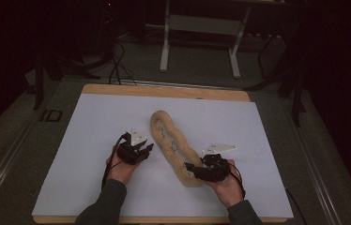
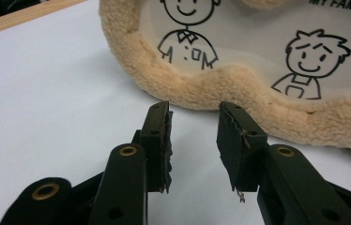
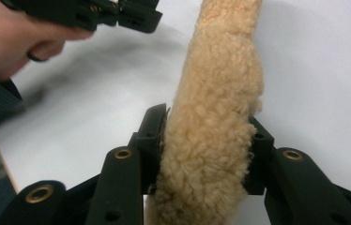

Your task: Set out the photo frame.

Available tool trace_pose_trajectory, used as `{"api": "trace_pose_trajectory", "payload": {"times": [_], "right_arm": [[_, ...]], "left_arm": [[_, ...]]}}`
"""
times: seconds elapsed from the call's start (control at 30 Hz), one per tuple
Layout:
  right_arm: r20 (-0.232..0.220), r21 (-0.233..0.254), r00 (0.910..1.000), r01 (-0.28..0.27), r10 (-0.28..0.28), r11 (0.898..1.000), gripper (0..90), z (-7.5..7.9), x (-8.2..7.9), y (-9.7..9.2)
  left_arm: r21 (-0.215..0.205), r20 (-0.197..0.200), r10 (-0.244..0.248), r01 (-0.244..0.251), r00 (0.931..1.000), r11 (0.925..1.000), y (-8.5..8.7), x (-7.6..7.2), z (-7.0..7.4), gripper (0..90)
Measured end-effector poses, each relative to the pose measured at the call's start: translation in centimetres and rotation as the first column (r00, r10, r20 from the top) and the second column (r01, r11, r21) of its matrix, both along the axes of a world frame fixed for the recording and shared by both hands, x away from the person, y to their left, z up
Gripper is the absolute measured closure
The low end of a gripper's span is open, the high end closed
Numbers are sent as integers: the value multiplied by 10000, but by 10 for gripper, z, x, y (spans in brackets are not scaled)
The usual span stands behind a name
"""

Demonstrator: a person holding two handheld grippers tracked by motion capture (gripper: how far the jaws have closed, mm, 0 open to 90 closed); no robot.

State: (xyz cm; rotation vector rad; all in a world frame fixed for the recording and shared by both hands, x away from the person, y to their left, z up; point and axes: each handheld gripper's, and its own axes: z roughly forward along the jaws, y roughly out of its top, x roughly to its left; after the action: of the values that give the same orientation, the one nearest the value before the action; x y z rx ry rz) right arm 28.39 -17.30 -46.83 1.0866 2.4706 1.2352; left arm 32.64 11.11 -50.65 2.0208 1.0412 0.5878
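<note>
A long tan fleece piece [image 1: 173, 146] lies slantwise on the white sheet [image 1: 98, 122]. Its white inner panel [image 2: 253, 37] carries cartoon figures and lettering. My left gripper [image 1: 148, 149] rests just left of it, open, with nothing between its jaws. In the left gripper view, the left gripper [image 2: 194, 110] points at the fleece rim [image 2: 202, 89], a short gap away. My right gripper [image 1: 190, 168] is at the piece's near end. In the right gripper view the right gripper [image 3: 209, 117] has a jaw on each side of the fleece edge [image 3: 225, 61], pressing it.
The white sheet covers a wooden table whose edge [image 1: 164, 90] shows at the back. Beyond it stand a white metal frame [image 1: 199, 28] and floor cables [image 1: 117, 65]. The person's left hand [image 3: 14, 42] and left gripper [image 3: 117, 14] appear far off in the right gripper view.
</note>
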Motion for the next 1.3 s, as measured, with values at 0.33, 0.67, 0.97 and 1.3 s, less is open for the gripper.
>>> {"api": "trace_pose_trajectory", "payload": {"times": [0.33, 0.67, 0.97, 1.3], "right_arm": [[220, -107, 9956, -908, 910, 9958, 627, 0, 7, -6], [208, -134, 9845, -1738, 1740, 9847, 635, 1, 20, -14], [116, 75, 9711, -2385, 2384, 9711, 642, 0, 28, -18], [50, 133, 9597, -2811, 2810, 9596, 645, -1, 34, -20]], "left_arm": [[-55, 47, 383, -383, 9993, 9993, 12, 4, 5, 642], [-105, 119, 1045, -1044, 9945, 9945, 24, 7, 7, 618], [-279, 86, 1472, -1469, 9891, 9888, 28, 14, 11, 584], [368, 136, 1515, -1519, 9884, 9877, 26, 30, 16, 544]]}}
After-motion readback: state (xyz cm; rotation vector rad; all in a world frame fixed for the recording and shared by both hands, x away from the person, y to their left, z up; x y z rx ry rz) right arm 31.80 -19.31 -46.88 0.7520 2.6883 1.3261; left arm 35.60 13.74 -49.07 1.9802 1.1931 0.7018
